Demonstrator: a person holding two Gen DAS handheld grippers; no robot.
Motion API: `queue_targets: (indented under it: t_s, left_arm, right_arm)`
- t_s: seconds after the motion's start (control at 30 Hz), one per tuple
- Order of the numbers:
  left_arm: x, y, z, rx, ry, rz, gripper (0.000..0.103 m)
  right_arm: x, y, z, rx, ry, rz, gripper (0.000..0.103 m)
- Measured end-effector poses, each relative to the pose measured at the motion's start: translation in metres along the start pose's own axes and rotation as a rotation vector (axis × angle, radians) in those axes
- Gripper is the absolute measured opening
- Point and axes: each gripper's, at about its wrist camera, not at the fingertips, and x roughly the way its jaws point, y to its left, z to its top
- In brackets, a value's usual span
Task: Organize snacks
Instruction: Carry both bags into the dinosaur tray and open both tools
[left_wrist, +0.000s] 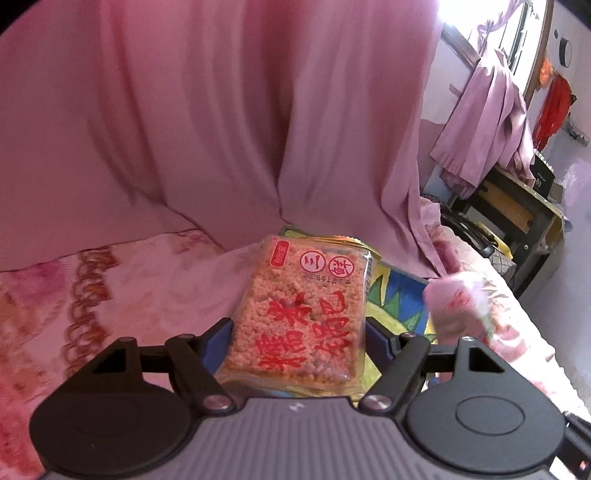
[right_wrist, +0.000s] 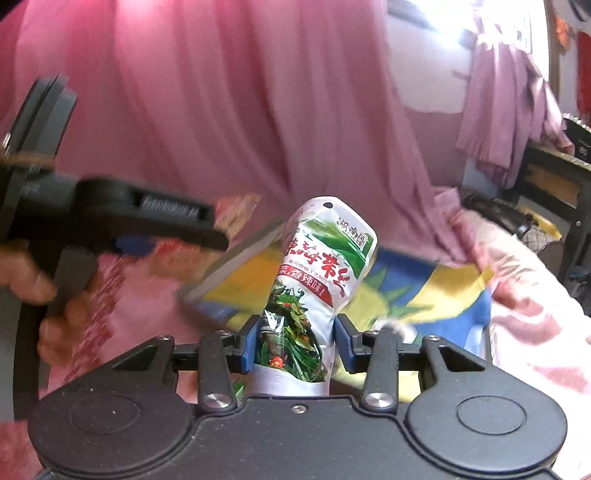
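Rice-cracker packet (left_wrist: 299, 314), clear wrap with red characters, clamped between the blue pads of the left gripper (left_wrist: 298, 338) and held above the bed. Seaweed snack pouch (right_wrist: 314, 295), white and green, pinched at its lower half by the right gripper (right_wrist: 295, 343), its top standing free and leaning left. Beneath both lies a colourful box (right_wrist: 424, 291), blue and yellow with a grey rim; whether it is an open tray or a closed lid cannot be told through the motion blur, and no contents show. The box rests on a floral bedsheet (left_wrist: 110, 295) below a pink curtain (left_wrist: 221, 110).

Risks, as judged: the soft pouch may slip or buckle because the grip sits low on a pliant body; the crisp packet may crack under excess squeeze; the two grippers, close together over one box, may collide on release.
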Motion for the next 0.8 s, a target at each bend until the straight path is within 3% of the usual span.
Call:
queue_targets:
  t_s: [0.13,0.4,0.8]
  left_arm:
    - [0.03,-0.008,-0.001,0.006,0.034,-0.007,0.078]
    - [0.065,-0.019,-0.02,0.07,0.108,0.014,0.078]
    - [0.08,-0.026,-0.027,0.117,0.186,0.076,0.078]
  right_arm:
    - [0.024,-0.028,0.002,0.098,-0.004,-0.029,0.044]
    - [0.073,-0.058,-0.007,0.162,0.093,-0.055,0.045]
    - [0.107,-0.06,-0.018,0.188,0.197,-0.072,0.046]
